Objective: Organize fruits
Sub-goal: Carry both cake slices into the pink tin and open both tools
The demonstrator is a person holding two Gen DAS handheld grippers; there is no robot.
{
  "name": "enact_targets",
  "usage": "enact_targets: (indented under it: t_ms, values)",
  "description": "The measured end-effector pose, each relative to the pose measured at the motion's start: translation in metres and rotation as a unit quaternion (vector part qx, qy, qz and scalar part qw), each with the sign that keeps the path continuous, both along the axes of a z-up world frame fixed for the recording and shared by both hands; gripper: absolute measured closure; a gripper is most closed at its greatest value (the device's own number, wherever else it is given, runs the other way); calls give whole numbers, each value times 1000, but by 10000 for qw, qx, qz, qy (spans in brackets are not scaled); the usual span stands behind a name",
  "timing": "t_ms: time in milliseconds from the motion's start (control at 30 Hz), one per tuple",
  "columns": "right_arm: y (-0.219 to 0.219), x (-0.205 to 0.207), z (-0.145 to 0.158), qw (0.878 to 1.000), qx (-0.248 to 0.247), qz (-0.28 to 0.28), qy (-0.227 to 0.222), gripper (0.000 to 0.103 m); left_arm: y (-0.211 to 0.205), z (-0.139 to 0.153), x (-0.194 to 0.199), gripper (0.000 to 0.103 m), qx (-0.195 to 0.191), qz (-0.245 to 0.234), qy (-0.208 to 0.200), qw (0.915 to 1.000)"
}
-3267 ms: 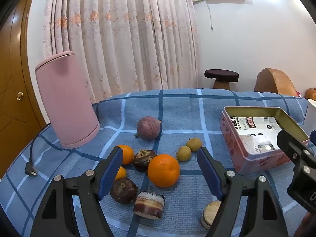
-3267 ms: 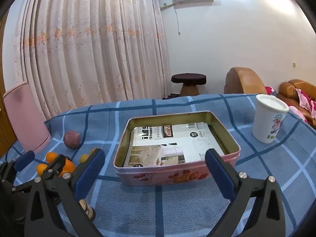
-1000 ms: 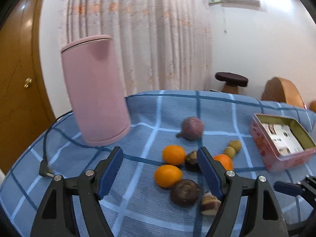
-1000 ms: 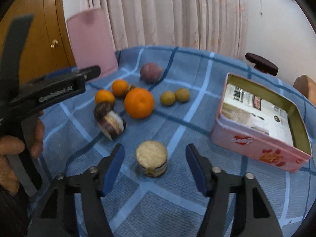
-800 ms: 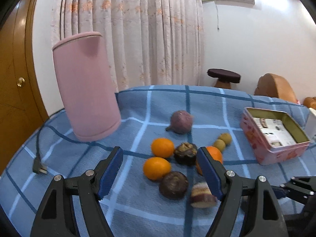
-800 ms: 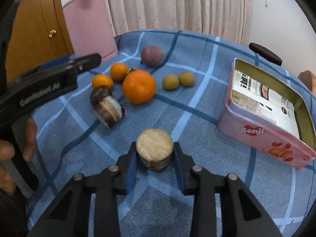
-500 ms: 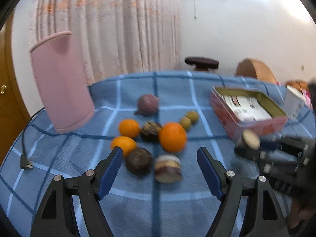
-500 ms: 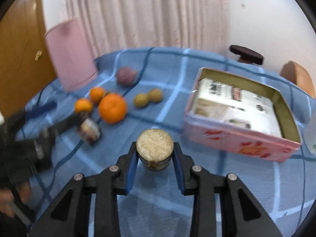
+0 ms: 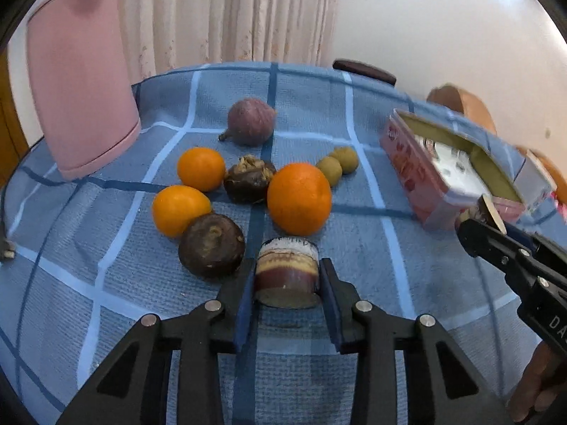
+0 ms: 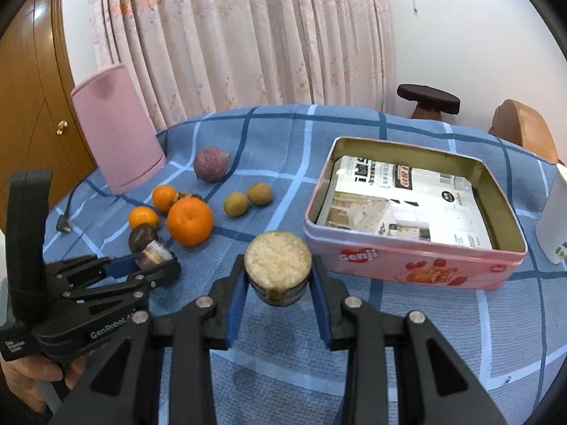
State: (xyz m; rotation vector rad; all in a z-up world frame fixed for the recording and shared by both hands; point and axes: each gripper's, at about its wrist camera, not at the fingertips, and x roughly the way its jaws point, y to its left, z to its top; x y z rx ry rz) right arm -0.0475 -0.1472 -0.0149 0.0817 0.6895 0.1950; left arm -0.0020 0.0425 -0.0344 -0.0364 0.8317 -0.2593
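Observation:
My left gripper (image 9: 286,267) is shut on a short purple-skinned cane piece (image 9: 286,276) that lies on the blue checked cloth, in front of a large orange (image 9: 299,198) and beside a dark round fruit (image 9: 211,244). My right gripper (image 10: 278,265) is shut on a second cane piece (image 10: 278,260) with a pale cut face, held above the cloth just left of the open pink tin (image 10: 407,262). Two small oranges (image 9: 201,168), a purple fruit (image 9: 251,120) and two small green-brown fruits (image 9: 336,164) lie farther back. The tin holds only printed paper.
A tall pink container (image 9: 81,78) stands at the back left with a power plug (image 10: 63,225) near it. A white cup (image 10: 556,219) stands right of the tin. A person's hand (image 10: 32,364) holds the left gripper's handle. A stool and seats stand beyond the table.
The left gripper dropped toward the fruit and shut on the purple cane piece. The right gripper shut on the pale cane piece, lifted it and carried it toward the tin.

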Motion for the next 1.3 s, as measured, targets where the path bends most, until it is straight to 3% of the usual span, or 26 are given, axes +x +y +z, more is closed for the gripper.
enact_targets:
  t_ms: [100,267,367,533,800,1033,1167,1233,1300]
  values:
    - [-11,-4,10,9994,34,-153,-294,66,-6,14,-9,67,94,76,-487,9987]
    - [-34,-3,27,9941,-305,-582,-865,66,-33,38,-16,67,81,-92,-999,9949]
    - [-53,4,29,9890,-575,-938,-988,66,-64,48,-10,67,210,-247,-1284,9912]
    - [-85,21,22,9827,-864,-1369,-894,66,-112,50,6,67,217,-509,-1368,9891]
    - [-125,39,7,9846,-615,-1580,-436,66,-175,45,27,66,337,-728,-1219,9893]
    - [-133,50,-7,9883,-426,-1460,-70,66,-187,31,44,66,341,-703,-962,9923]
    - [-133,49,-7,9895,-347,-1403,-74,66,-187,25,47,66,414,-677,-894,9928]
    - [-133,46,-4,9881,-404,-1474,-193,60,-190,22,48,66,463,-681,-843,9930]
    - [-135,41,1,9852,-423,-1623,-355,45,-187,21,47,66,394,-668,-806,9937]
